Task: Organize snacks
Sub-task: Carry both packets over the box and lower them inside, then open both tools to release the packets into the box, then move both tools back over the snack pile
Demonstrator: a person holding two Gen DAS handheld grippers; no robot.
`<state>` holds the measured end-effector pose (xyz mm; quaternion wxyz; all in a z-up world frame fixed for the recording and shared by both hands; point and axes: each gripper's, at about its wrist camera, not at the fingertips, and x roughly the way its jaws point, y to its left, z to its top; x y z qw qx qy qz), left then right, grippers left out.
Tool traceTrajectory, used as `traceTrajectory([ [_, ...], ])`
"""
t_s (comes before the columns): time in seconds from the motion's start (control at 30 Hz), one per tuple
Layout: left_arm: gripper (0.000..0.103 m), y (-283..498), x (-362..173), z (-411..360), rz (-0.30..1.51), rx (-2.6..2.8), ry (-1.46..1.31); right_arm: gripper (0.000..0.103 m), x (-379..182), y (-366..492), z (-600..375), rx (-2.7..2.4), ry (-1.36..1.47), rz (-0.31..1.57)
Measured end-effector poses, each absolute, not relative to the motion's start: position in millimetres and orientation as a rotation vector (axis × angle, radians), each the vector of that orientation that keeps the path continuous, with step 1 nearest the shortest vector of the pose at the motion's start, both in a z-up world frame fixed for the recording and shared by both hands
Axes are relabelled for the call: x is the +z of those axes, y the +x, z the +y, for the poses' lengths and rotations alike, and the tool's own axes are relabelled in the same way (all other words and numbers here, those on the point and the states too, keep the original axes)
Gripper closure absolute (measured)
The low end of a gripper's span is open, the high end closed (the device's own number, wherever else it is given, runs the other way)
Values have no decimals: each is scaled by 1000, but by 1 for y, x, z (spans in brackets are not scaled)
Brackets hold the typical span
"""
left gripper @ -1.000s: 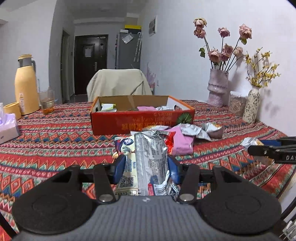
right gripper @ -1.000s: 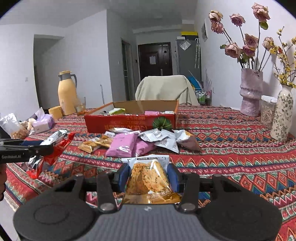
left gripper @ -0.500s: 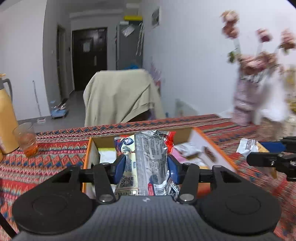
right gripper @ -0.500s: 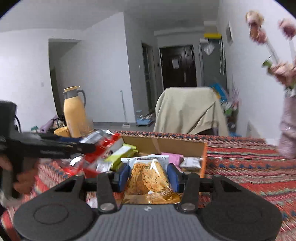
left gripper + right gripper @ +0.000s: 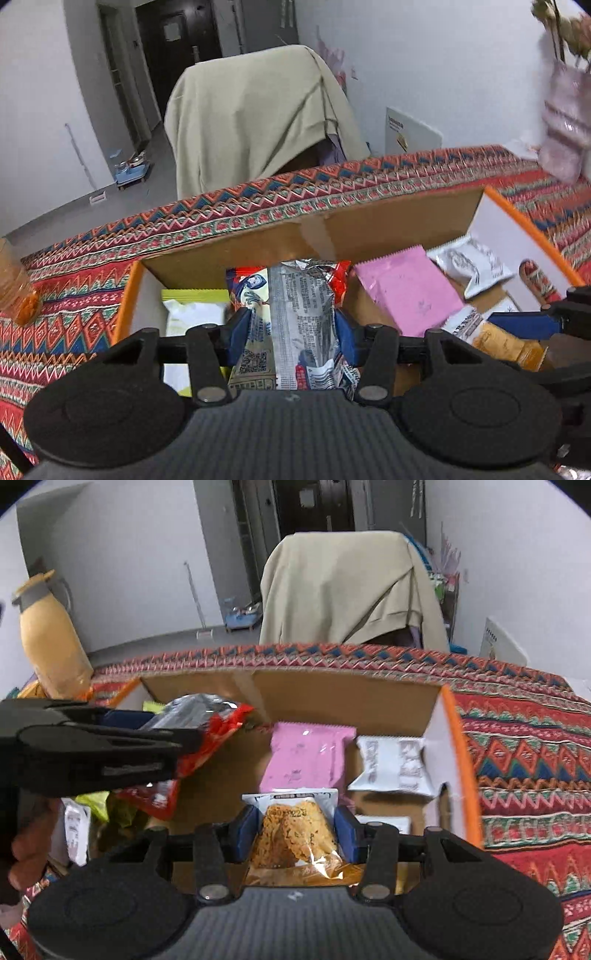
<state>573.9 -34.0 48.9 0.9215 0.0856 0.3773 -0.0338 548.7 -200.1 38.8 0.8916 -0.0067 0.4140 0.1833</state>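
Both tools now over box [image 5: 452, 738], gripping red packet [image 5: 295, 314], cracker pack [image 5: 295, 834].

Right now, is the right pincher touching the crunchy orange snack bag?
Touching. The right wrist view shows the right gripper with both blue fingers pressed against the sides of the orange snack bag.

The box [image 5: 456, 738] sits on the counter [image 5: 524, 753] (draped chair [image 5: 351, 587] behind it); inside, packets [image 5: 308, 757] lie side by side.
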Motion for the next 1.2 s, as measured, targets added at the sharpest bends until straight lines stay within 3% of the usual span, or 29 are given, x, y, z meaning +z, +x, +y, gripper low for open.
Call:
traceTrajectory([
  [0.1,44,575,48,-32,796,-74,162,56,32,548,-187,363,-74,883],
  [0.23,37,567,57,-26,778,-56,159,45,34,546,-187,331,-98,858],
  [0.4,37,540,79,-7,741,-38,113,42,59,523,-198,341,-92,780],
  [0.5,36,511,94,0,708,-40,102,36,83,494,-209,346,-110,716],
  [0.6,35,474,115,7,658,-47,90,31,106,464,-221,338,-127,647],
  [0.7,27,422,136,16,582,-68,74,29,129,428,-236,334,-114,588],
  [0.73,23,403,141,20,558,-79,60,25,135,415,-241,334,-114,566],
  [0.83,21,348,148,34,523,-85,5,12,152,369,-258,324,-112,464],
  [1.2,7,167,106,52,348,-15,9,1,132,201,-296,291,-55,269],
])
